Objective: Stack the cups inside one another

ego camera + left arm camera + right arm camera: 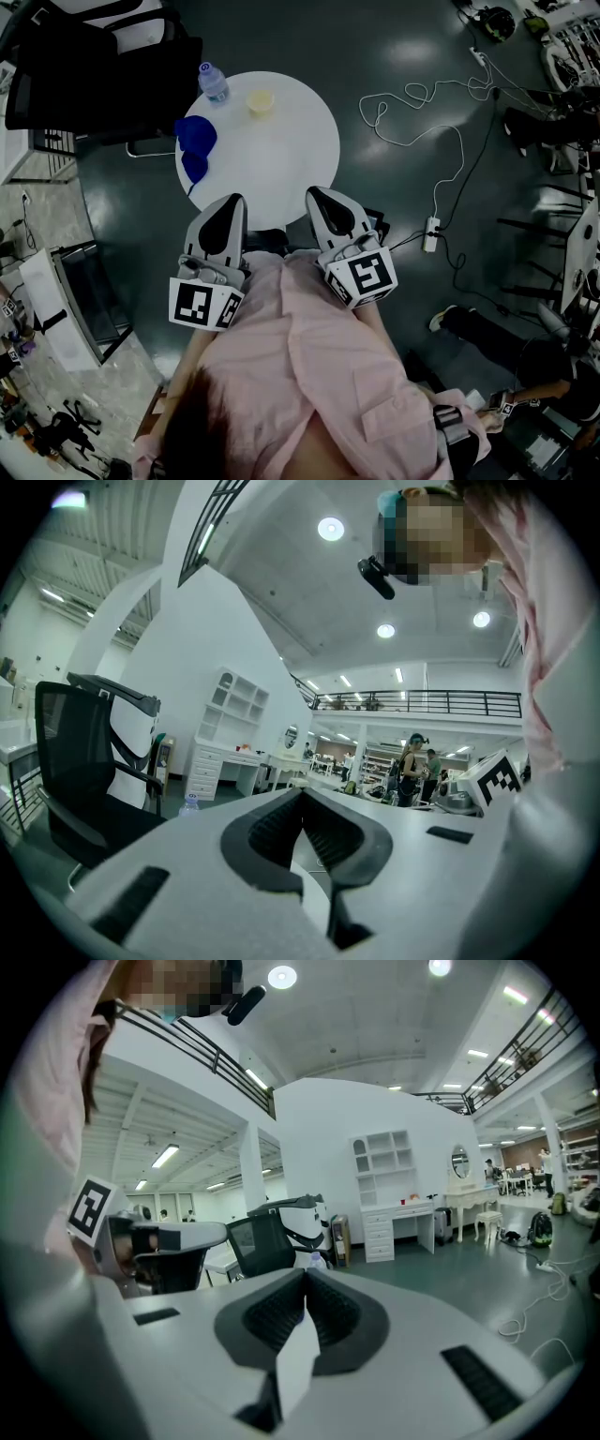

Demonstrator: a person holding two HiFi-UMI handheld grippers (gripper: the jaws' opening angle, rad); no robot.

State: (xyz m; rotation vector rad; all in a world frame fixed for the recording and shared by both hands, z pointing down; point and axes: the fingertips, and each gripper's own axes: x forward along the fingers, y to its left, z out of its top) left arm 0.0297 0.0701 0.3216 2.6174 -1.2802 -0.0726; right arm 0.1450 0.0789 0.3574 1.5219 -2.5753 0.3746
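A round white table [291,155] carries a pale yellow cup [261,100] at its far side. Two blue cups [195,137] lie close together at its left edge, the second [194,168] just nearer me. My left gripper [233,201] hovers at the table's near edge, jaws closed tip to tip with nothing in them [302,794]. The right gripper [315,193] is beside it, also shut and empty [305,1275]. Both are well short of the cups. Neither gripper view shows the cups clearly.
A clear water bottle [213,82] stands at the table's far left, beside a black office chair [98,66]. A white cable and power strip [431,234] lie on the dark floor to the right. A low white cabinet [66,300] stands at left.
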